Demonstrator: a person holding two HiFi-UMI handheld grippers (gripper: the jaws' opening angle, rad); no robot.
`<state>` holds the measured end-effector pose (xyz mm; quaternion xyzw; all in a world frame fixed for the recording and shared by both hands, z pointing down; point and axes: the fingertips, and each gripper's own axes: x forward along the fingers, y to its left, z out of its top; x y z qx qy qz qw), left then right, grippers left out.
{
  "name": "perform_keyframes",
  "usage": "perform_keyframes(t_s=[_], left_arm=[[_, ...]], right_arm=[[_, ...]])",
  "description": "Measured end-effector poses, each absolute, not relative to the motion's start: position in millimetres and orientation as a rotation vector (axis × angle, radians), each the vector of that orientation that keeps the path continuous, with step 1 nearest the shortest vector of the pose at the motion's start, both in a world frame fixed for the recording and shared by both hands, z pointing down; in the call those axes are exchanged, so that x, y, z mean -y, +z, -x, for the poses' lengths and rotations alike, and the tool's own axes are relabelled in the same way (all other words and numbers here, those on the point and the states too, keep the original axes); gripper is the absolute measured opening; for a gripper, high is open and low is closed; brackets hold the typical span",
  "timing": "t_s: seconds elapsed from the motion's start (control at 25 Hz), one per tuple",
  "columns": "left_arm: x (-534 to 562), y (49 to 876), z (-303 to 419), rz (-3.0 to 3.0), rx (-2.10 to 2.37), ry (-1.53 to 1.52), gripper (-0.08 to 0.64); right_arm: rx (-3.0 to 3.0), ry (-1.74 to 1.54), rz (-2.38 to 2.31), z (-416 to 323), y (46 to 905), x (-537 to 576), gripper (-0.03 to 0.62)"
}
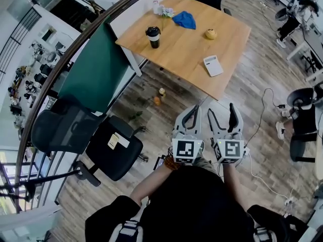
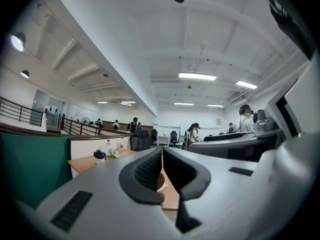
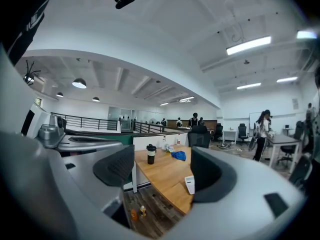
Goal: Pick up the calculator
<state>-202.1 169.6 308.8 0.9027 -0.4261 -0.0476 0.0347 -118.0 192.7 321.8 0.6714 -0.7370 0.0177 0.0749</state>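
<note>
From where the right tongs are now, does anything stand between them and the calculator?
Nothing visible does. The open right tongs point toward the calculator, which lies alone near the table's near edge. The black mug and blue cloth sit farther back.

The person holds both tools out ahead of the chest, side by side and close together, pointing roughly level. The left tool has its jaws pressed together with nothing between them. The right tool has its jaws spread wide and is empty. The left forearm and right forearm reach forward.
</note>
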Motion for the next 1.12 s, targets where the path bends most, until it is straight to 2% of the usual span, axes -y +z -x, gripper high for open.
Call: perform_keyframes(t_s=[1.12], left_arm=[[-147.4, 327.3, 41.9, -2.863, 1.296, 0.091, 0.028]], right_arm=[[2.299, 0.246, -2.044, -38.7, 353.6, -154.5, 0.344]])
